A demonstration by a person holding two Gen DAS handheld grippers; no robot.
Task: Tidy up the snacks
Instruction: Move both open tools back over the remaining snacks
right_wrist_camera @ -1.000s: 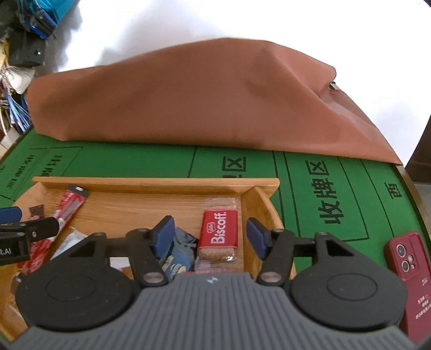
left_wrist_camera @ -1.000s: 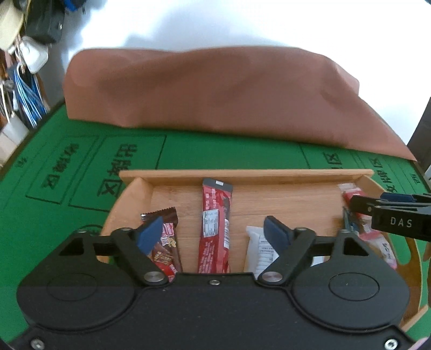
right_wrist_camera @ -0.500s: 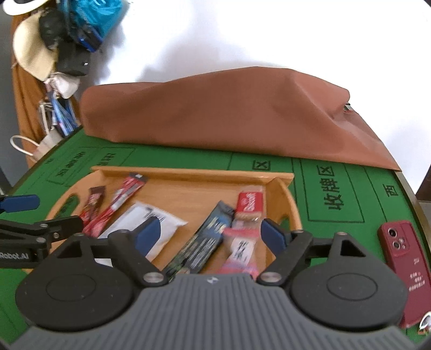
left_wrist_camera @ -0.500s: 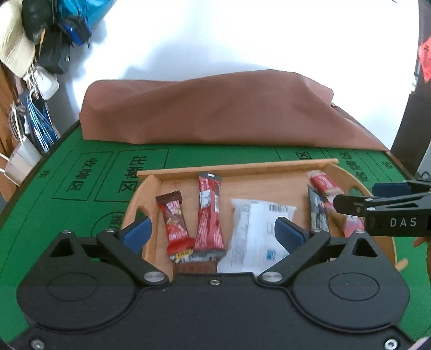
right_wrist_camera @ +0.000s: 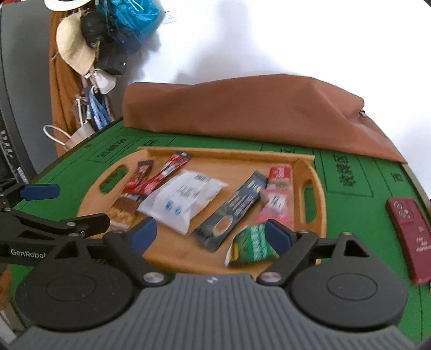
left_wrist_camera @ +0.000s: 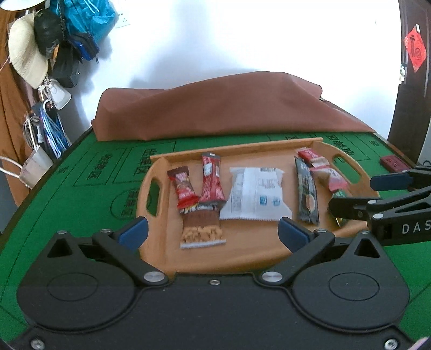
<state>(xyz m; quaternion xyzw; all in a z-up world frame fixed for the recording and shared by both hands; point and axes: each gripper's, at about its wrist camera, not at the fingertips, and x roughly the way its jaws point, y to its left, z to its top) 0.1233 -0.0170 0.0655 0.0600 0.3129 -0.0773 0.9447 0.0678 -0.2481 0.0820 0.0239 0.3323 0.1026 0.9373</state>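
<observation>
Both tools agape, empty; wooden tray holds roughly nine snack packets.

A green felt bench printed with dark outlined boxes and Chinese characters carries a brown cloth heaped along its far side. A dark red phone lies camera-side up near the right edge. Left of the bench, a cream hat, a blue bag and a white paper bag hang.
</observation>
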